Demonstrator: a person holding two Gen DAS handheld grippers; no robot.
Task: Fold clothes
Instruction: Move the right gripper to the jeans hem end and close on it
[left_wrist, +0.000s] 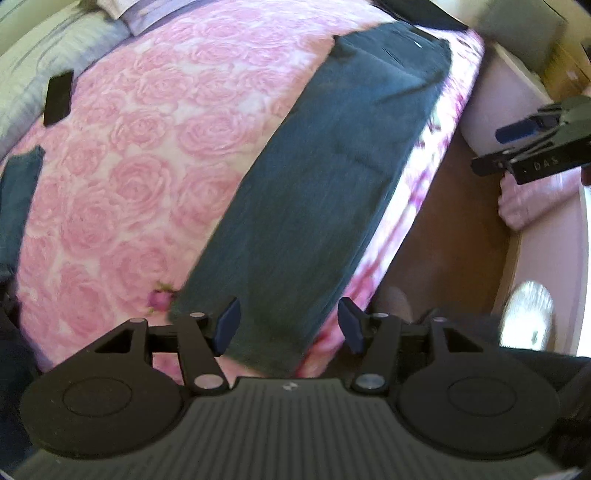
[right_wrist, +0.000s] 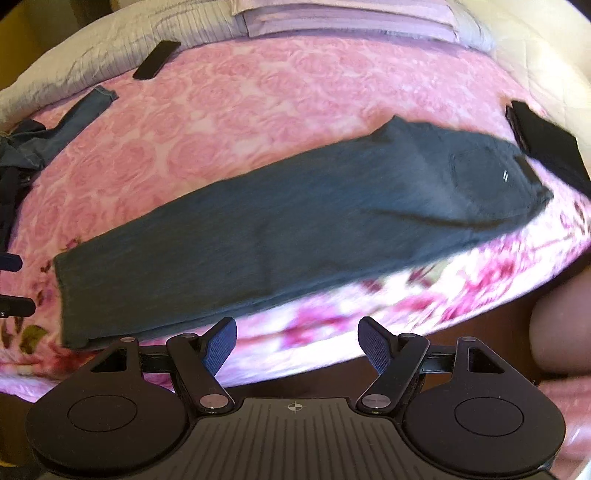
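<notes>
A pair of dark blue-grey jeans lies folded lengthwise, leg on leg, along the near edge of a bed with a pink rose blanket. In the right wrist view the jeans stretch from the hem at the left to the waist and back pocket at the right. My left gripper is open, its fingers straddling the hem end just above the cloth. My right gripper is open and empty, hovering off the bed's edge in front of the jeans' middle; it also shows at the right in the left wrist view.
A black phone lies near the grey quilt at the far side. Other dark garments lie at the bed's left; a black folded item sits past the waist. Brown floor lies beside the bed.
</notes>
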